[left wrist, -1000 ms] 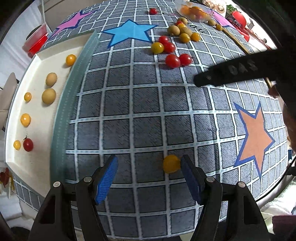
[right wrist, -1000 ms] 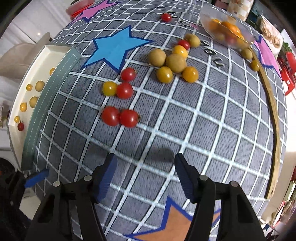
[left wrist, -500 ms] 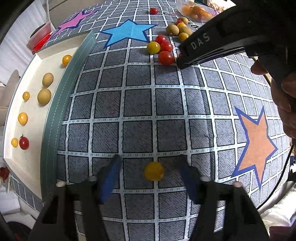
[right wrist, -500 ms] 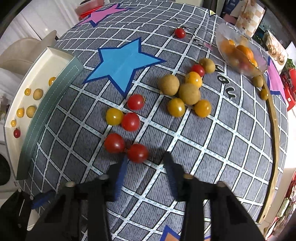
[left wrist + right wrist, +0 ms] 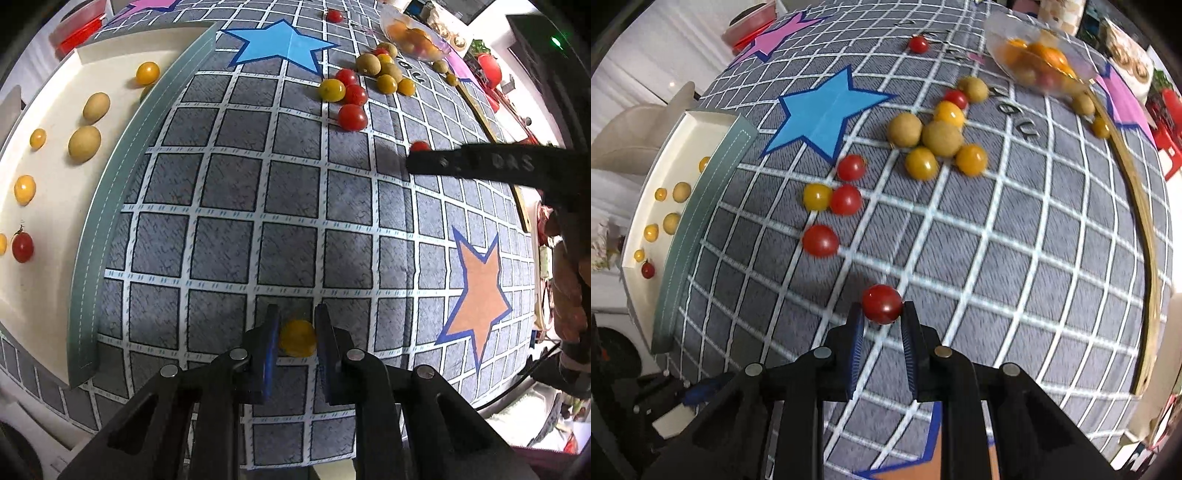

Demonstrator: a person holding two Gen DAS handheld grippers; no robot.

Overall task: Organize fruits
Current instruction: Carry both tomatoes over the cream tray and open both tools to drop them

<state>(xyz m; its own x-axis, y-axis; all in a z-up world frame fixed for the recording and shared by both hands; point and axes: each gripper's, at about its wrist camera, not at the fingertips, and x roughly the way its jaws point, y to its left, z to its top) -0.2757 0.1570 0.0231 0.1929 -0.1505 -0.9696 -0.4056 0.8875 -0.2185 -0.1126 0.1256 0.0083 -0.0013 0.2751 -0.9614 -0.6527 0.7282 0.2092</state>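
Left tongs (image 5: 297,332) and right tongs (image 5: 882,318) both closed, each gripping something.

A yellow tomato (image 5: 297,338) sits between blue pads; a red tomato (image 5: 882,304) likewise. More red, yellow and tan fruits (image 5: 942,138) lie clustered; several rest in the tray (image 5: 55,206).

Surface (image 5: 1015,258) covered by a grey cloth with a white grid, bearing a blue star (image 5: 827,110), an orange star (image 5: 480,288) and a pink star (image 5: 775,40). Lying directly on it: a loose cluster of red and yellow cherry tomatoes (image 5: 831,199), a group of tan longans with yellow tomatoes (image 5: 938,140), a lone red tomato (image 5: 918,44) at the far edge, and a clear bowl of fruit (image 5: 1034,55). A shallow white tray (image 5: 55,110) with a green rim sits at the left edge, holding yellow tomatoes, two longans and one red tomato.
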